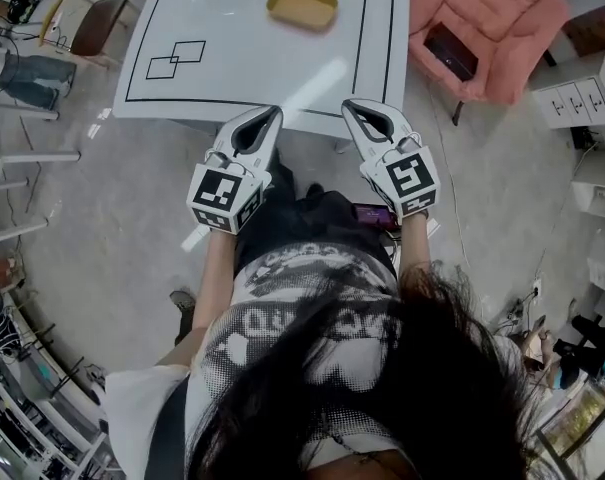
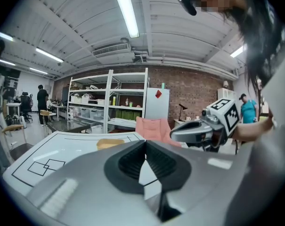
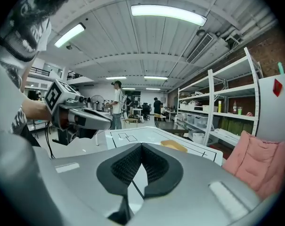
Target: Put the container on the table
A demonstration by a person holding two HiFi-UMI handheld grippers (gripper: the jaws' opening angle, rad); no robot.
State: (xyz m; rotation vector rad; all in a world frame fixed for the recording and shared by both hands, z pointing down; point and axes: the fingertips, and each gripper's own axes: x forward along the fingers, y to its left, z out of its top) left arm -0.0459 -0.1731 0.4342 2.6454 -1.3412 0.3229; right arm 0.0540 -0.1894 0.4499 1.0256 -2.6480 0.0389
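Observation:
A shallow yellow container (image 1: 302,6) rests on the white table (image 1: 232,28) near its far edge; it also shows as the container (image 2: 109,143) in the left gripper view and the container (image 3: 173,146) in the right gripper view. Both grippers are held side by side at the table's near edge, well short of it. My left gripper (image 1: 272,114) is shut with nothing in it, jaws touching at the tips (image 2: 145,142). My right gripper (image 1: 350,105) is also shut and empty (image 3: 142,146).
Black lines mark the tabletop, with two overlapping squares (image 1: 176,60) at its left. A pink armchair (image 1: 487,23) with a dark device on its seat stands right of the table. A brown chair (image 1: 94,26) stands left. Shelving (image 2: 109,102) and people fill the background.

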